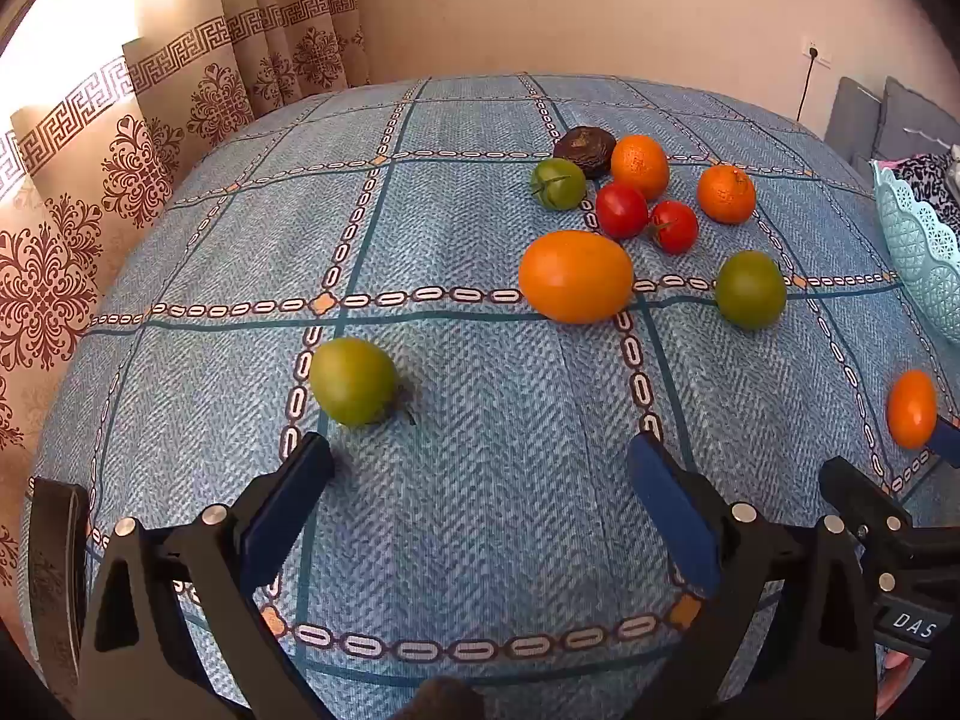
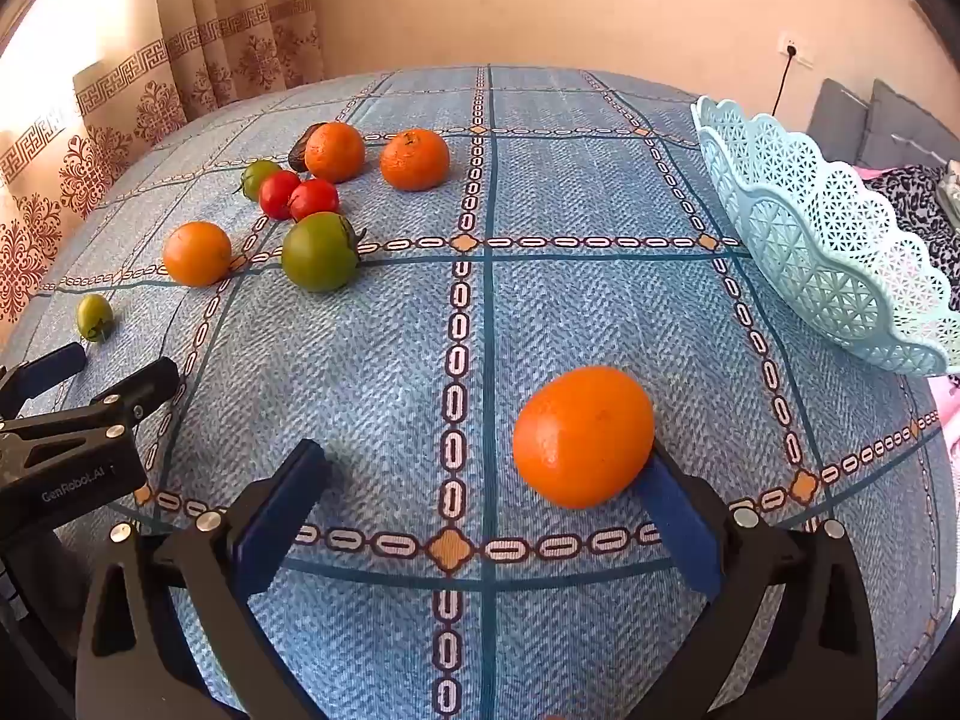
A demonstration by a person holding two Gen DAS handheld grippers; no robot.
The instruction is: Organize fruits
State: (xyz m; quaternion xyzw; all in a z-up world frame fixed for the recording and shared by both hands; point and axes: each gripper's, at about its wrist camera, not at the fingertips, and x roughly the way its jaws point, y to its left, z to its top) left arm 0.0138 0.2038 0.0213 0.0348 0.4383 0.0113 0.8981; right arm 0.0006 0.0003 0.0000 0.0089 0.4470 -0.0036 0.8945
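Blue checked cloth (image 2: 372, 396) with chain-pattern stripes covers the table, and loose fruit lies scattered over it. The right gripper (image 2: 486, 480) hangs low over the cloth with its jaws spread wide; an orange fruit (image 2: 583, 437) rests on the cloth against the inner face of its right finger, while the left finger stands well clear of it, so nothing is clamped. A pale blue lattice basket (image 2: 840, 252) sits at the table's right edge, well apart from that fruit, and its inside cannot be seen.

The left gripper (image 1: 480, 468) also has its jaws wide open and holds nothing. A yellow-green tomato (image 1: 353, 381) lies just beyond its left fingertip, apart from it. Farther off sits a cluster: a large orange fruit (image 1: 576, 276), a green tomato (image 1: 750, 290) to its right, two red tomatoes (image 1: 622, 210) touching each other, two tangerines (image 1: 639, 166), a small green tomato (image 1: 557, 183) and a dark wrinkled fruit (image 1: 584, 144) at the far end, touching one tangerine.

Patterned brown curtains (image 1: 120, 168) hang along the left wall, and a grey cushion (image 2: 888, 114) shows beyond the basket.
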